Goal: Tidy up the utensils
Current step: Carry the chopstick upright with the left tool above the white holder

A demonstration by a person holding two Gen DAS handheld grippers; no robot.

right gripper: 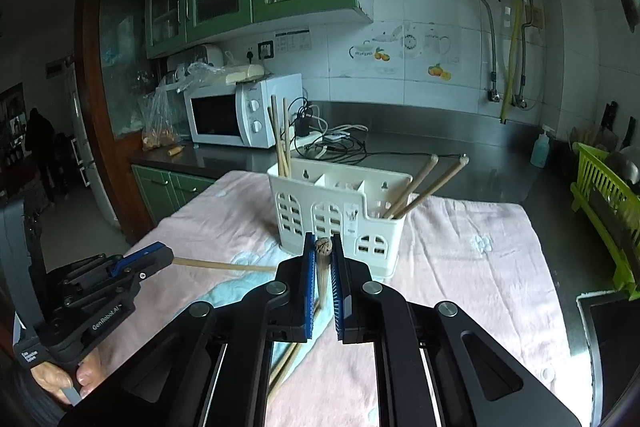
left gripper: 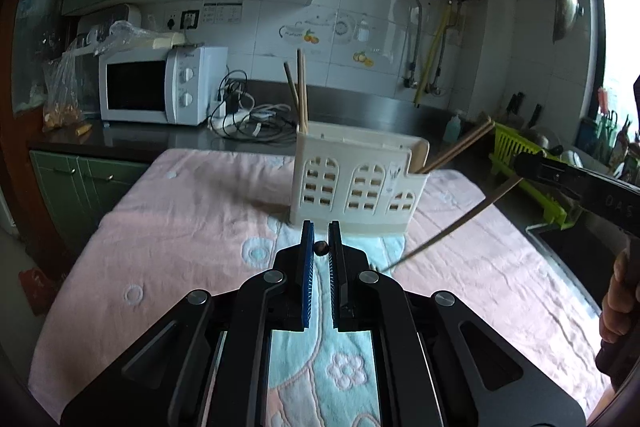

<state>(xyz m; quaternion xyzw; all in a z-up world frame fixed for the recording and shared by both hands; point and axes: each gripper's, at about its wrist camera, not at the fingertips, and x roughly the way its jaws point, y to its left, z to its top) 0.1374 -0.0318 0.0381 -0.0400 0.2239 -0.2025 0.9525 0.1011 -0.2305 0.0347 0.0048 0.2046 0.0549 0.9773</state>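
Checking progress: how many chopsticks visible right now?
6: two upright in the holder's left slot, two leaning from its right slot, one in left gripper, one in right gripper.

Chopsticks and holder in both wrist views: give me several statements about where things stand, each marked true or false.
1. Both the left gripper and the right gripper are shut on a chopstick. True.
2. The white holder lies tipped over on the cloth. False: it stands upright.
3. Two chopsticks stand nearly upright at the holder's left end, and two more lean out to the right at its other end. True.
4. The microwave has its door open. False: the door is shut.
5. The holder is empty. False: it holds four chopsticks.
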